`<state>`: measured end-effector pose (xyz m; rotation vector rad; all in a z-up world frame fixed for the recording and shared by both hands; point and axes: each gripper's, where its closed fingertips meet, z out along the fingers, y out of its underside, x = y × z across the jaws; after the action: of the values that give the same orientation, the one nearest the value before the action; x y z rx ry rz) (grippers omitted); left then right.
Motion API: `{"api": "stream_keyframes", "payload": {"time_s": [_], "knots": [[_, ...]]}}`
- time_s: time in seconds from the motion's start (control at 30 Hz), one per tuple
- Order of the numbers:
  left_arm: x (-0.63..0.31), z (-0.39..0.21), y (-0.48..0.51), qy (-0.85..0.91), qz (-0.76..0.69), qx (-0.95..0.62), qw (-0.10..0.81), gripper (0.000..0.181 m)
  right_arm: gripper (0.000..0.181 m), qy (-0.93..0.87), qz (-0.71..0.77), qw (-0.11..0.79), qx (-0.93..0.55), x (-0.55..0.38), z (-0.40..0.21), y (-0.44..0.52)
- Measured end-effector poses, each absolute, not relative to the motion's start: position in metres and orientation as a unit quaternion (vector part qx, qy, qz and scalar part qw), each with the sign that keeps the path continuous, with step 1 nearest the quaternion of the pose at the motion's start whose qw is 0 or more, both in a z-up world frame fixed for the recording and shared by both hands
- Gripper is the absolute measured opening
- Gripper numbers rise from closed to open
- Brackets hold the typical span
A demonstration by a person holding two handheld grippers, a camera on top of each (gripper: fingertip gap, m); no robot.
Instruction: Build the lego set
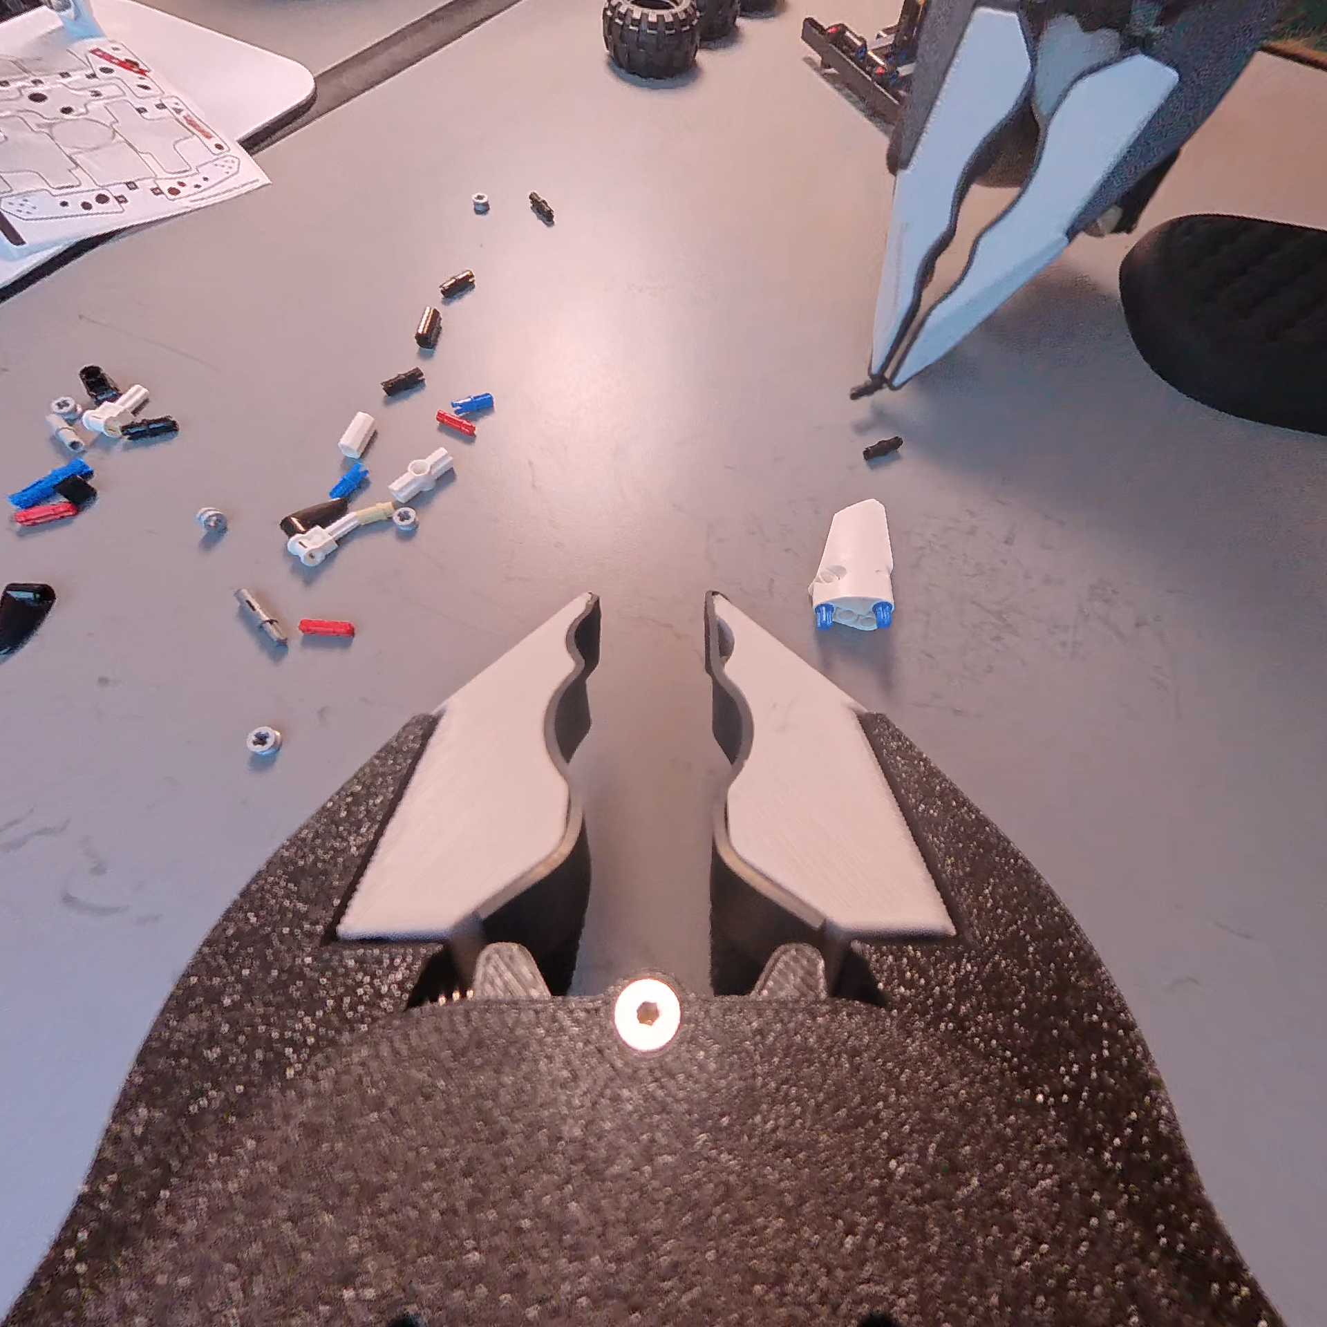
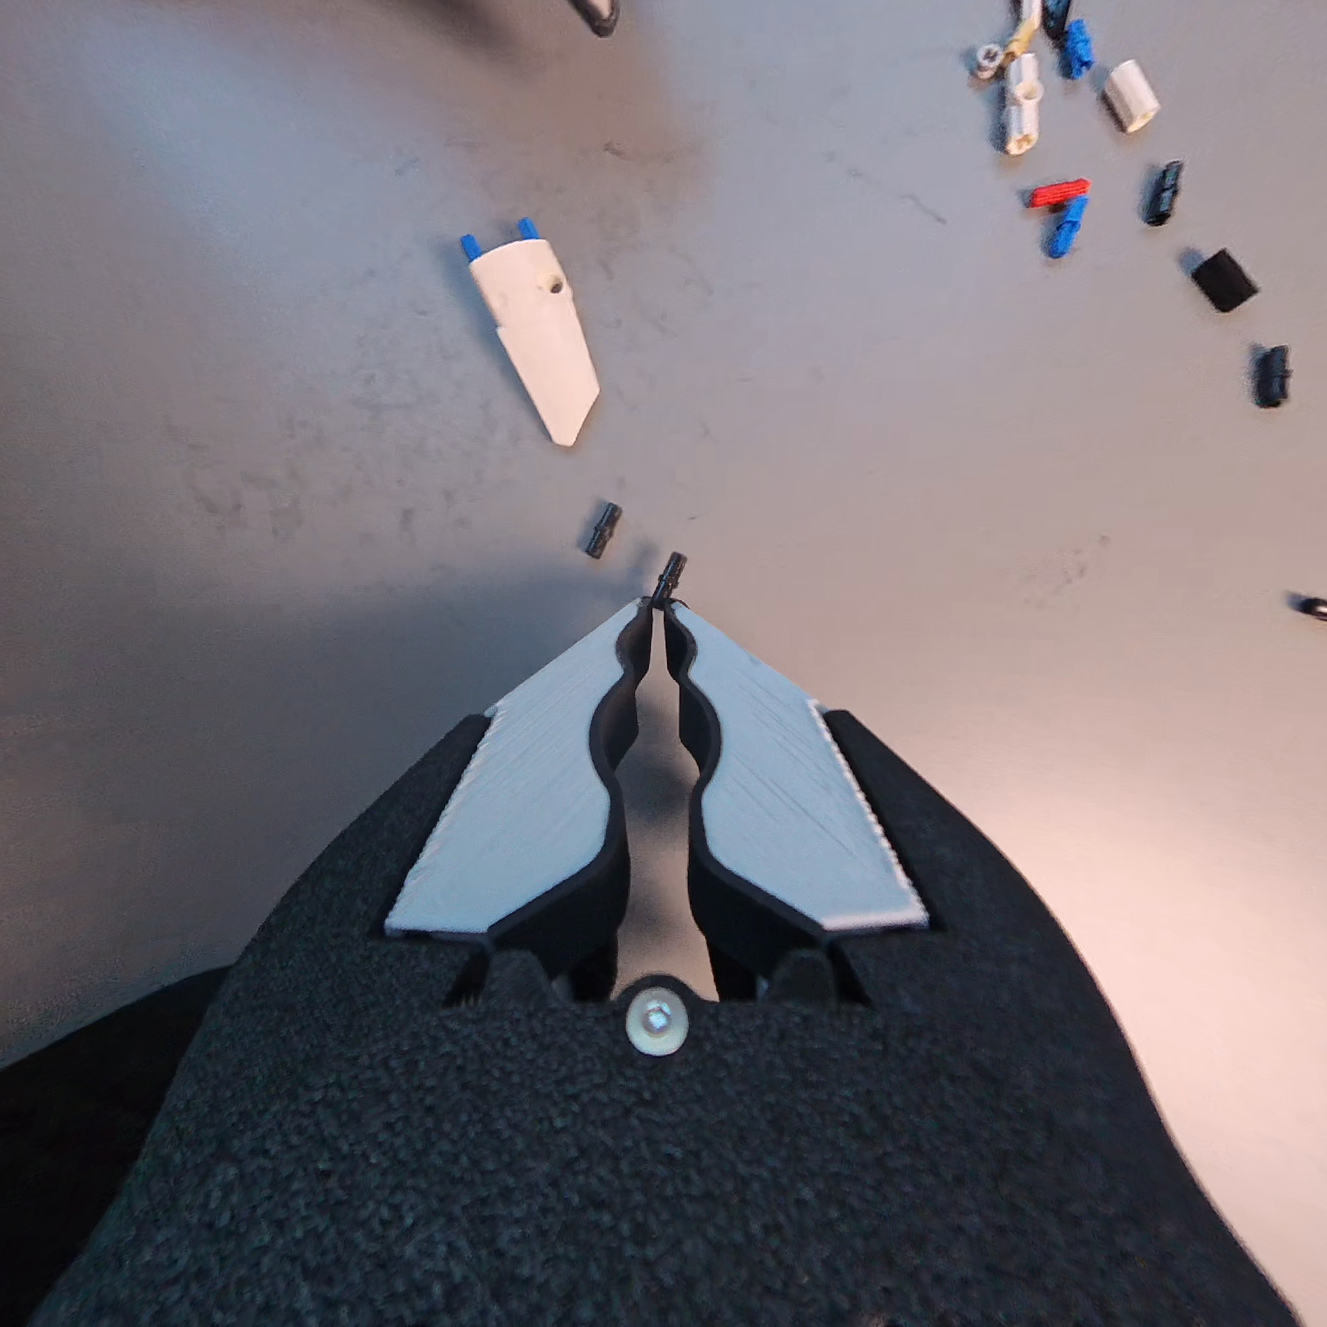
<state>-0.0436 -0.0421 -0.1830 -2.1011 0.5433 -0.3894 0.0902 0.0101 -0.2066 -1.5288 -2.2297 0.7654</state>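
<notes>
Left gripper (image 1: pixel 652 610) hovers low over the grey table (image 1: pixel 646 402), fingers spread, nothing between them. Landmark: the white panel piece (image 1: pixel 854 567) with two blue pins at one end, lying just right of the left fingertips. Beyond the panel, a loose black pin (image 1: pixel 882 447) lies on the table. Just past that, right gripper (image 2: pixel 660 602) has its fingers pressed nearly together, pinching a second black pin (image 2: pixel 669 574) by one end at the very tips; whether that pin is clear of the table cannot be told. Step in hand, as judged: pin pick-up, probably for a hole in the panel. Next move calls for the left gripper to steady the panel while the pin is aligned; the grip is shallow, so slip is a risk. Left of the panel: scattered small connectors (image 1: pixel 402 459). Far beyond: tyres (image 1: pixel 646 36), a dark partial assembly (image 1: pixel 854 50) cut off by the frame and the right gripper, and an instruction sheet (image 1: pixel 108 143).
</notes>
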Motion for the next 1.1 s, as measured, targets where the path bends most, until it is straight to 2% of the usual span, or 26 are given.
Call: {"api": "stream_keyframes", "payload": {"time_s": [0.13,0.2,0.3,0.57,0.6,0.63,0.7,0.8,0.87,0.9,1.1], "knots": [[-0.044,-0.184,-0.042,0.221,-0.149,-0.851,0.452,0.028,0.004,-0.787,0.253,0.175,-0.535,0.095,-0.214,0.004],[-0.045,-0.184,-0.042,0.22,-0.147,-0.851,0.454,0.028,0.018,-0.786,0.25,0.176,-0.538,0.095,-0.212,0.006],[-0.046,-0.183,-0.041,0.216,-0.149,-0.851,0.456,0.028,0.023,-0.781,0.267,0.188,-0.533,0.092,-0.199,0.007],[-0.045,-0.182,-0.042,0.219,-0.149,-0.849,0.457,0.028,0.054,-0.737,0.352,0.236,-0.527,0.092,-0.151,0.005],[-0.045,-0.182,-0.042,0.22,-0.15,-0.849,0.457,0.028,0.054,-0.726,0.365,0.244,-0.529,0.093,-0.146,0.005],[-0.044,-0.181,-0.043,0.221,-0.151,-0.848,0.458,0.028,0.048,-0.716,0.372,0.259,-0.531,0.094,-0.142,0.007],[-0.043,-0.179,-0.044,0.225,-0.154,-0.845,0.46,0.028,0.0,-0.695,0.372,0.304,-0.535,0.095,-0.136,0.014],[-0.034,-0.175,-0.048,0.25,-0.166,-0.832,0.467,0.029,0.0,-0.67,0.372,0.344,-0.542,0.095,-0.138,0.014],[-0.027,-0.17,-0.051,0.271,-0.168,-0.819,0.476,0.03,0.029,-0.652,0.379,0.366,-0.545,0.09,-0.141,0.011],[-0.025,-0.169,-0.052,0.279,-0.169,-0.815,0.479,0.03,0.032,-0.643,0.383,0.37,-0.551,0.088,-0.144,0.011],[-0.006,-0.17,-0.06,0.313,-0.192,-0.8,0.476,0.039,0.034,-0.655,0.343,0.391,-0.548,0.088,-0.162,0.02]]}}
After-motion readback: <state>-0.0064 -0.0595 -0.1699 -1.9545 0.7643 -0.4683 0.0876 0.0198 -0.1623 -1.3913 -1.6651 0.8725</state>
